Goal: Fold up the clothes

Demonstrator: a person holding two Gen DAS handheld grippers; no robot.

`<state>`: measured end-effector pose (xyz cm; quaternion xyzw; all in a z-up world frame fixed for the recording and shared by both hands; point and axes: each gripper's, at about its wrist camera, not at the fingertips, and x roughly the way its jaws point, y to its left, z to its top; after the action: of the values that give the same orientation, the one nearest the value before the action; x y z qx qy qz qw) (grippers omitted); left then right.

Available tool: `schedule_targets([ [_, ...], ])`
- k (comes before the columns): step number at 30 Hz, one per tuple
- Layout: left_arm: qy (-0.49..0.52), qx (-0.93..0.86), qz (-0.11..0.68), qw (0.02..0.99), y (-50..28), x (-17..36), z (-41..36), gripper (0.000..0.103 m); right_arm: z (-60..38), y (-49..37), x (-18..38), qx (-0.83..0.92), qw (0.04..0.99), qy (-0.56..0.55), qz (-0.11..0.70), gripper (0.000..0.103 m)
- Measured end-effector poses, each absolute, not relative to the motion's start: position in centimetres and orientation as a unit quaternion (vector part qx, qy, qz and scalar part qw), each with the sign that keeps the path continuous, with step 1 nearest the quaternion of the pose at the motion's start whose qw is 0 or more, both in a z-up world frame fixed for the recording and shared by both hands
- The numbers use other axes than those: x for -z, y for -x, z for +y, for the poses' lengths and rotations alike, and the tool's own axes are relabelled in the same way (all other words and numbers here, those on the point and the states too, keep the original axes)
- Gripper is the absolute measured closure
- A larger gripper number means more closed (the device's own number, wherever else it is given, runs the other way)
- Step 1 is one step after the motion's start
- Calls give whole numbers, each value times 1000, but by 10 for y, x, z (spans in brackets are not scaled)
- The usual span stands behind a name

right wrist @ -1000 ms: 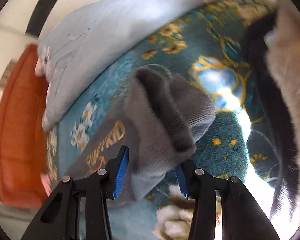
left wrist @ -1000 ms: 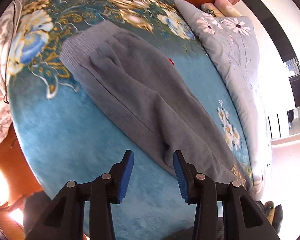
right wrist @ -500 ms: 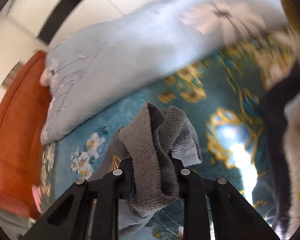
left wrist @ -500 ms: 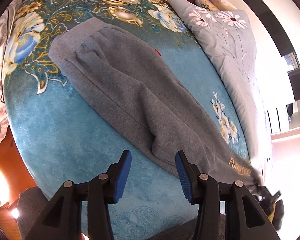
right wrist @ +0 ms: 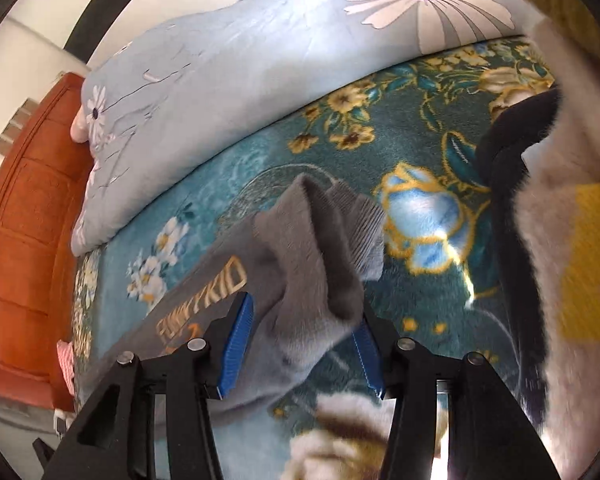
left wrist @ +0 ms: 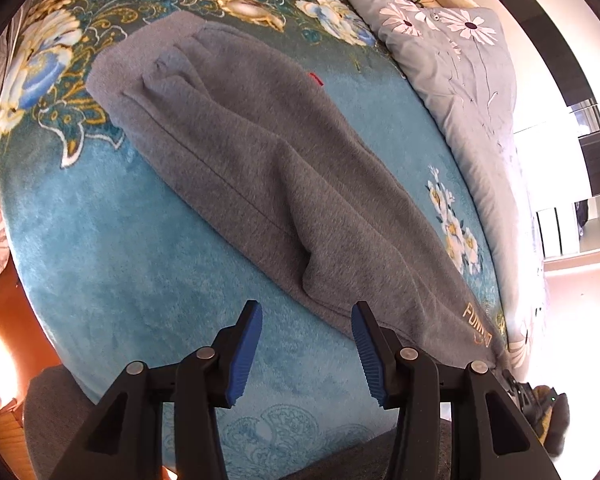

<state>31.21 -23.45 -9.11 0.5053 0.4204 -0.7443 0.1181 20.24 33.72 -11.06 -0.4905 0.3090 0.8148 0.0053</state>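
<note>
**Grey trousers lengthwise on blanket; cuff end lies between right gripper's parted fingers**

Landmark: the grey trousers (left wrist: 284,184), laid on the blue flowered blanket (left wrist: 112,256).

Nearest, right side: the right gripper (right wrist: 304,340) stands with fingers apart. The ribbed cuff (right wrist: 340,220) and the bunched leg end of the trousers lie in the gap between them, but the pads are not pressed onto the cloth. The gold lettering (right wrist: 204,300) sits just left of that gripper.

Nearest, left side: the left gripper (left wrist: 306,350) is likewise spread and holds nothing. It hovers just short of the trousers' near edge, about midway along the legs.

Farther: the trousers run in one long line, from the lettered cuff end at the near right to the waistband (left wrist: 112,80) at the far left. They appear doubled leg over leg, though this cannot be confirmed.

Beyond the trousers: a grey daisy-print quilt (left wrist: 472,92) along their far side.

Judgement: the right gripper is the nearer to the cuff end; any crosswise fold would carry that end along the long axis toward the waistband.
</note>
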Motion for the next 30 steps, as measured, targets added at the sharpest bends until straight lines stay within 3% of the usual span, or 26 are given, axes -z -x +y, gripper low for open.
schedule_targets([
  [5, -514, 745, 413, 104, -304, 92, -230, 52, 330, -201, 96, -835, -27, 458, 305, 52],
  [11, -512, 747, 413, 95, -301, 87, -229, 52, 340, -180, 131, -800, 23, 489, 348, 53],
  [12, -514, 746, 412, 96, -301, 87, -230, 52, 339, -179, 131, -799, 23, 486, 353, 58],
  [14, -516, 743, 414, 98, -302, 89, -232, 52, 333, -176, 123, -806, 14, 484, 341, 83],
  [17, -519, 739, 418, 99, -302, 92, -234, 52, 317, -168, 101, -824, -15, 487, 289, 92],
  [22, -514, 743, 419, 91, -300, 89, -233, 52, 333, -163, 66, -858, 11, 457, 234, 94],
  [27, -514, 745, 417, 87, -297, 89, -231, 52, 347, -153, 123, -814, 58, 535, 217, 94],
  [30, -516, 746, 413, 87, -296, 89, -229, 52, 347, -155, 129, -812, 68, 536, 223, 94],
])
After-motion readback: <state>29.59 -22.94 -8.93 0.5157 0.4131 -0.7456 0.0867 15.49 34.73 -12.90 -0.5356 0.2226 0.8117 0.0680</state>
